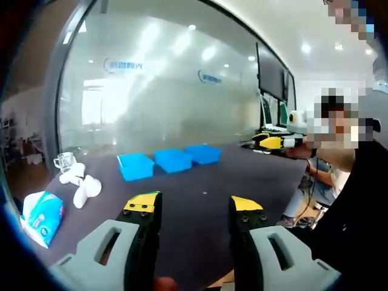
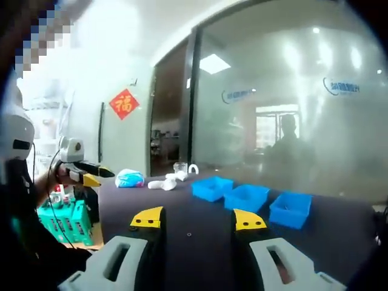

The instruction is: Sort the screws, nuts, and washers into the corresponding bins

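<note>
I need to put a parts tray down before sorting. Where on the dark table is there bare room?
The widest bare stretch of table lies between the three blue bins and the left gripper. The far left corner is crowded: a tissue pack, white objects and a clear cup. In the right gripper view, the patch ahead of the right gripper is bare too.

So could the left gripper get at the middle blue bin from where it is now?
Probably yes: the left gripper is open and empty, and only bare dark table lies between it and the middle blue bin.
</note>
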`<state>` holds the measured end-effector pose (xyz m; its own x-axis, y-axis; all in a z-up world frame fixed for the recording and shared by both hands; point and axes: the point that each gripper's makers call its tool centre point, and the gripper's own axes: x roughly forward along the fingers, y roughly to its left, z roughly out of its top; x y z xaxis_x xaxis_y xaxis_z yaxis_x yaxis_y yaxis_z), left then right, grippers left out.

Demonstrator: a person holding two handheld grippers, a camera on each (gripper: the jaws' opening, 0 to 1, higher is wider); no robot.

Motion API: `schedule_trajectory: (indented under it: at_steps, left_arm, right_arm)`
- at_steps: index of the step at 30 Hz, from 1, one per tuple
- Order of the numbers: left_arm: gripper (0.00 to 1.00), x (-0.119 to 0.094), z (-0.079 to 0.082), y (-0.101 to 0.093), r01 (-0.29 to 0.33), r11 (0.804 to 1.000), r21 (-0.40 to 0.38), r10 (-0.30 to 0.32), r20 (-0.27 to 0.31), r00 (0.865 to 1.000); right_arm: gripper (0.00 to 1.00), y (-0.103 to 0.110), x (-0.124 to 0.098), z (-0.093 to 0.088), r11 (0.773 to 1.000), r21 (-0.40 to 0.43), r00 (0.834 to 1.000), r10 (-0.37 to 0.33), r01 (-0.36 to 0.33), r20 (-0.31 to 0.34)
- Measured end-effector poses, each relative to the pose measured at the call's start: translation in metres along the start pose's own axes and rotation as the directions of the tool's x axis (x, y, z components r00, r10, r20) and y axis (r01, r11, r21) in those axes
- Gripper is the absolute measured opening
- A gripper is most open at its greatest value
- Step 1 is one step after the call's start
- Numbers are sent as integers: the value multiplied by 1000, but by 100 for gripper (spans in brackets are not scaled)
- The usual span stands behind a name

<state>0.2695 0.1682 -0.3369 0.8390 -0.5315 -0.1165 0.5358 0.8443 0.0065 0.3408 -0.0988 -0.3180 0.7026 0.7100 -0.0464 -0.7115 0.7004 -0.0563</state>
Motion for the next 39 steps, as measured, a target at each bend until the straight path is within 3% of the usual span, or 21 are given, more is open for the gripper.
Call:
schedule_trajectory:
  at_steps: [10,21,27,31,34,39]
  left_arm:
    - [44,1,3,-5,10,1000,1,-10,3,1000]
    - [44,0,-2,-8,16,1000,-6,-16,-2,1000]
    - [44,-1,-2,-8,22,1000,-7,-22,-1,1000]
    - [44,-2,-4,-6,18,1000,-12,-18,0,1000]
    - [44,-2,-6,-5,14,1000,-13,-14,-2,1000]
    - [44,-3,-9,-3,7,1000,-16,-7,-8,1000]
  right_arm:
    - [38,6,-8,-2,1000,2,1000,4,-4,8]
    - [37,20,2,-6,996,-18,996,83,-83,-33]
    - [36,14,11,-16,995,-29,990,95,-99,-106]
    - [36,16,17,-22,989,13,977,150,-150,-154]
    - [36,13,23,-28,986,-7,966,162,-167,-203]
    - [34,19,37,-41,967,-47,923,223,-250,-315]
